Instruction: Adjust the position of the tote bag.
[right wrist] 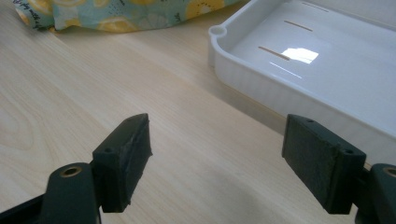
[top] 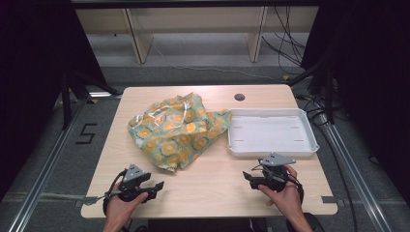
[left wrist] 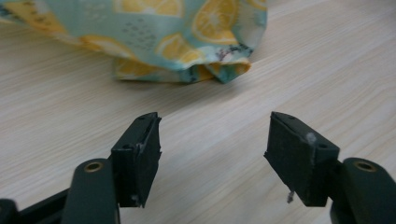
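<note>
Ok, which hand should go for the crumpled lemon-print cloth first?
Left, probably. The left tool is open and aimed at the cloth, whose near fold lies just ahead of it. The right tool sits by the white tray.

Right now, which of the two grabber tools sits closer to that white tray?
The right gripper, held in the person's right hand: it sits just in front of the white tray. The left gripper lies across the table, nearer the lemon-print cloth.

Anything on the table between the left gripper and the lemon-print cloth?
No. In the left gripper view, bare wooden tabletop runs from the open jaws of the left gripper to the lemon-print cloth; the high view agrees.
</note>
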Demonstrator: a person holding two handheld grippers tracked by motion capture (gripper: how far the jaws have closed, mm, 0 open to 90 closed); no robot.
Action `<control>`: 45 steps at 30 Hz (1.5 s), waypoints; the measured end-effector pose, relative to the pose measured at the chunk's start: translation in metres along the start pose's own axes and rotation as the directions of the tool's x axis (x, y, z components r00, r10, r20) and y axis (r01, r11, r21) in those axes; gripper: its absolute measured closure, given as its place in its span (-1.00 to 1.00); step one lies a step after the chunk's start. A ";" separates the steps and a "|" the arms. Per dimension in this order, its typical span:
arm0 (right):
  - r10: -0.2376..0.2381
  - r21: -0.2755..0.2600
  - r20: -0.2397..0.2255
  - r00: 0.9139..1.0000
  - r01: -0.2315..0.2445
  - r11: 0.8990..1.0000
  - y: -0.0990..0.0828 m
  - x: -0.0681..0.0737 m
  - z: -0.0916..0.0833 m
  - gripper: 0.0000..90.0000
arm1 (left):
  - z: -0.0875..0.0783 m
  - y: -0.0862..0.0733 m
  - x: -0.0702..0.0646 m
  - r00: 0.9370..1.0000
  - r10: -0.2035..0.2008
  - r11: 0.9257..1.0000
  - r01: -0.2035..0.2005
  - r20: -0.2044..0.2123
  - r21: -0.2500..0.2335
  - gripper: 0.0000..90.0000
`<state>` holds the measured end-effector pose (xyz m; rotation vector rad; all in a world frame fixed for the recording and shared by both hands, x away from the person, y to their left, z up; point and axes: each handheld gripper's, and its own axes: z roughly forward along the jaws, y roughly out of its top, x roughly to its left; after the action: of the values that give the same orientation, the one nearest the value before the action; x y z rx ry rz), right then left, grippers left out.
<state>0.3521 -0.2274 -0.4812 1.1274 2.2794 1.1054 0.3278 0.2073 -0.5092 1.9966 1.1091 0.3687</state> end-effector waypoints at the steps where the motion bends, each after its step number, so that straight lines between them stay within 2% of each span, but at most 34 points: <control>1: 0.006 -0.001 0.007 1.000 -0.006 1.000 0.000 0.000 -0.001 -0.45 | 0.004 0.002 -0.003 1.000 -0.004 1.000 0.004 0.002 -0.001 -0.20; 4: 0.001 -0.003 0.005 1.000 -0.001 1.000 0.000 0.000 0.000 -0.45 | 0.012 0.006 -0.009 1.000 -0.013 1.000 0.013 0.022 -0.011 -0.12; 5: 0.001 -0.006 0.003 1.000 -0.001 1.000 0.000 0.000 -0.001 -0.45 | 0.018 0.010 -0.015 1.000 -0.006 1.000 0.005 0.031 0.016 -0.09; 6: 0.001 -0.007 0.006 1.000 -0.001 1.000 0.000 0.000 -0.001 -0.45 | 0.022 0.011 -0.017 0.999 -0.007 1.000 0.007 0.039 0.018 -0.07; 10: 0.024 -0.006 0.000 1.000 -0.024 1.000 0.001 0.001 -0.002 -0.45 | 0.036 0.019 -0.023 0.999 -0.032 0.999 0.031 0.038 0.023 0.00; 11: 0.024 -0.006 0.000 1.000 -0.024 1.000 0.001 0.001 -0.002 -0.45 | 0.036 0.019 -0.023 0.999 -0.032 0.999 0.031 0.038 0.023 0.05; 12: 0.003 -0.014 -0.008 1.000 -0.003 1.000 0.001 -0.001 -0.002 -0.44 | 0.039 0.021 -0.023 0.999 -0.031 0.999 0.031 0.037 0.022 0.05; 14: -0.003 -0.016 -0.006 1.000 0.003 1.000 0.001 -0.001 -0.002 -0.44 | 0.043 0.023 -0.023 0.999 -0.033 0.999 0.033 0.026 0.013 0.25; 16: -0.004 -0.027 -0.004 1.000 0.003 1.000 0.001 -0.001 -0.002 -0.45 | 0.047 0.025 -0.021 1.000 0.008 1.000 -0.008 0.008 0.030 0.40; 17: -0.004 -0.027 -0.005 1.000 0.003 1.000 0.001 -0.001 -0.002 -0.45 | 0.047 0.025 -0.021 1.000 0.008 1.000 -0.008 0.008 0.030 0.48; 18: -0.002 -0.027 -0.006 1.000 0.002 1.000 0.001 -0.001 -0.002 -0.44 | 0.053 0.027 -0.022 1.000 -0.007 1.000 0.007 -0.007 0.008 0.58; 20: -0.006 -0.026 -0.007 1.000 0.006 1.000 0.001 -0.001 -0.002 -0.45 | 0.054 0.027 -0.021 1.000 0.000 1.000 0.000 -0.008 0.012 0.88; 21: -0.002 -0.025 -0.008 1.000 0.002 1.000 0.001 -0.001 -0.002 -0.45 | 0.058 0.029 -0.020 1.000 0.019 1.000 -0.019 -0.004 0.009 0.97; 24: -0.010 -0.029 -0.008 1.000 0.010 1.000 0.002 -0.001 -0.002 -0.44 | 0.060 0.031 -0.024 1.000 0.023 1.000 -0.023 0.011 0.001 0.99; 25: -0.011 -0.030 -0.008 1.000 0.011 1.000 0.001 -0.002 -0.002 -0.44 | 0.061 0.033 -0.029 0.998 0.049 0.999 -0.050 0.027 0.013 0.99; 27: 0.011 -0.028 -0.002 1.000 -0.011 1.000 0.001 -0.001 -0.003 -0.44 | 0.064 0.035 -0.037 0.997 0.073 0.997 -0.073 0.040 0.006 0.99; 29: 0.008 -0.029 0.001 1.000 -0.008 1.000 0.001 -0.001 -0.003 -0.44 | 0.066 0.036 -0.041 0.995 0.082 0.997 -0.083 0.051 0.006 0.99; 34: 0.003 -0.033 -0.003 1.000 -0.003 0.999 0.001 -0.001 -0.003 -0.44 | 0.080 0.046 -0.071 0.987 0.120 0.993 -0.121 0.107 0.005 0.99; 35: -0.009 -0.034 -0.009 1.000 0.009 0.999 0.001 -0.002 -0.003 -0.44 | 0.080 0.046 -0.071 0.987 0.120 0.993 -0.121 0.107 0.005 0.99; 39: -0.006 -0.033 -0.010 1.000 0.006 0.999 0.001 -0.001 -0.002 -0.44 | 0.094 0.058 -0.093 0.979 0.165 0.986 -0.166 0.116 -0.009 0.99; 40: -0.006 -0.033 -0.010 1.000 0.006 0.999 0.001 -0.001 -0.002 -0.44 | 0.094 0.058 -0.093 0.979 0.165 0.986 -0.166 0.116 -0.009 0.99; 41: 0.019 -0.026 -0.006 1.000 -0.019 0.999 0.001 0.001 -0.003 -0.44 | 0.100 0.063 -0.101 0.977 0.172 0.985 -0.172 0.126 -0.013 0.98; 42: 0.018 -0.026 -0.007 1.000 -0.019 0.999 0.001 0.001 -0.003 -0.44 | 0.102 0.065 -0.104 0.975 0.167 0.986 -0.168 0.145 -0.004 0.96; 43: 0.017 -0.026 -0.007 1.000 -0.017 1.000 0.001 0.001 -0.003 -0.44 | 0.104 0.065 -0.107 0.977 0.149 0.989 -0.148 0.152 -0.021 0.92; 44: -0.012 -0.038 0.001 1.000 0.012 0.999 0.001 -0.002 -0.002 -0.44 | 0.102 0.066 -0.108 0.975 0.154 0.988 -0.154 0.158 -0.013 0.80; 45: -0.006 -0.028 -0.008 1.000 0.006 1.000 0.001 -0.002 -0.002 -0.44 | 0.100 0.066 -0.111 0.973 0.148 0.989 -0.148 0.175 -0.011 0.71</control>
<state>0.3528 -0.2291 -0.4790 1.1068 2.2642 1.1380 0.3607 0.0480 -0.5084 2.0763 0.8548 0.2621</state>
